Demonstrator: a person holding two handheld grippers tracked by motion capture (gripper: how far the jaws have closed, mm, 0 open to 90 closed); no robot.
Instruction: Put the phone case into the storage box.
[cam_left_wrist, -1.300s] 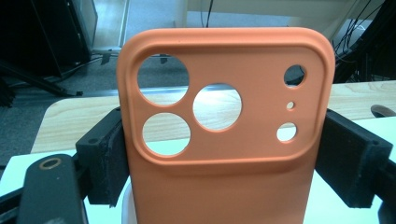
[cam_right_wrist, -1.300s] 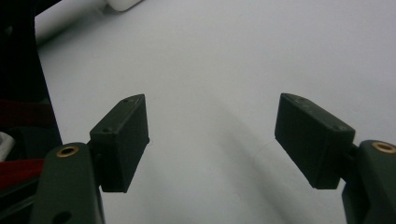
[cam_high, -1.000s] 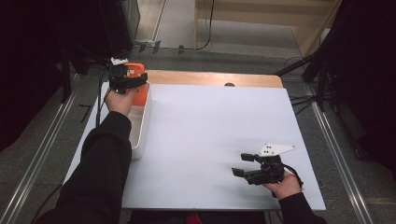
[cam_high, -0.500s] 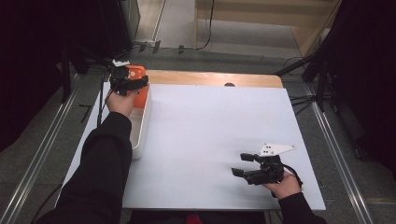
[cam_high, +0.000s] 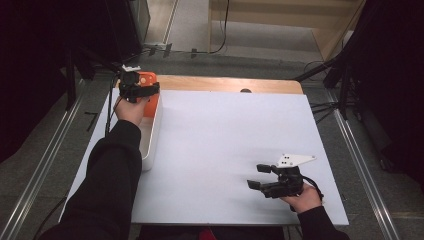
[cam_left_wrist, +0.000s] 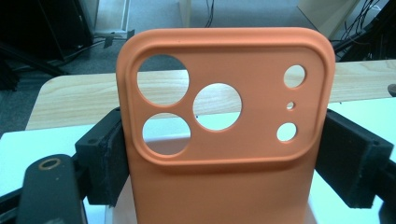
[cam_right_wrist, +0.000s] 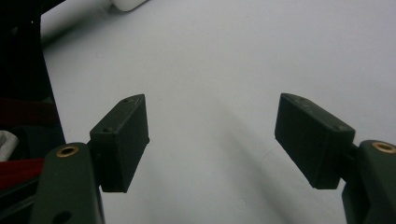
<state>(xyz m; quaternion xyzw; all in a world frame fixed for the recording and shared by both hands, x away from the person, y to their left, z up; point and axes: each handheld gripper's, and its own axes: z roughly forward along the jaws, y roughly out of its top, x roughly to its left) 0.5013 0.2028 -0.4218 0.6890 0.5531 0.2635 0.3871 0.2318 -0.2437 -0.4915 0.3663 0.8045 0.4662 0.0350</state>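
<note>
The left gripper (cam_left_wrist: 219, 154) is pinching an orange soft-plastic phone case (cam_left_wrist: 224, 140), seemingly above the white bin (cam_high: 152, 135); the right gripper (cam_right_wrist: 212, 140) is hovering, jaws spread.

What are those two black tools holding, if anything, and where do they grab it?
The left tool clamps an orange phone case by its two long side edges, just below the camera cut-outs. The right tool is open and holds nothing.

The right gripper (cam_right_wrist: 212, 140) holds its jaws wide apart, with nothing between them, above the white table (cam_right_wrist: 233, 56).
</note>
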